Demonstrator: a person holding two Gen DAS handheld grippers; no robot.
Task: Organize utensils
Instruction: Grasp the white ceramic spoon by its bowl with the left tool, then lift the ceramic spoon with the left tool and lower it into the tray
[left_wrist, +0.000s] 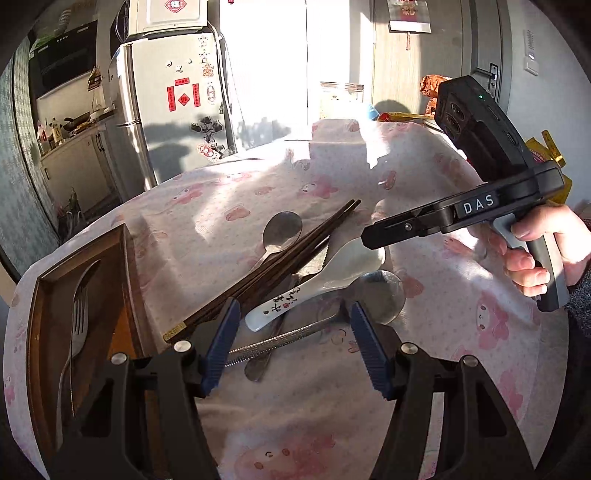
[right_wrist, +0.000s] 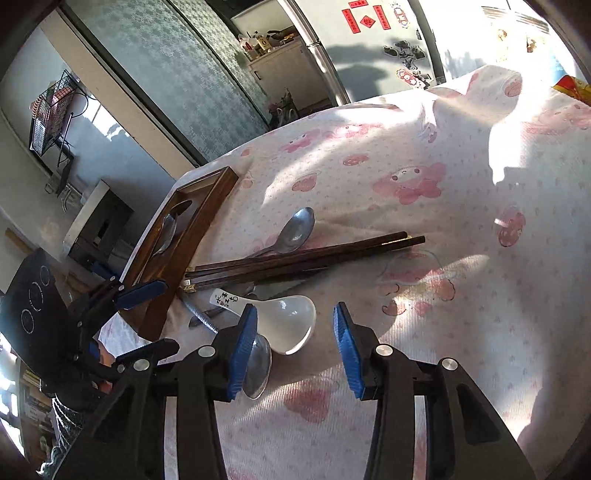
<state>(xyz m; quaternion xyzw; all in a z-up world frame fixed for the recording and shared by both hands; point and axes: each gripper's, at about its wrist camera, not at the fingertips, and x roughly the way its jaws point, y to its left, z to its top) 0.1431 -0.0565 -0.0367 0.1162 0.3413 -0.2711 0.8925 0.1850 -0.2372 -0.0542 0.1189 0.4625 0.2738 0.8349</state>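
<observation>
Both grippers (left_wrist: 291, 343) (right_wrist: 295, 347) apart, empty; utensil pile (left_wrist: 295, 258) beside tray (left_wrist: 125, 266) edge.

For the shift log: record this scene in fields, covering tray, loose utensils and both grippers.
tray: wooden tray at cloth's edge, holding a fork
pile: dark chopsticks lie across a metal spoon; white ceramic spoon beside them
surface: pink patterned cloth
left gripper: open, empty, above the pile
right gripper: open, empty, near the ceramic spoon's bowl
</observation>
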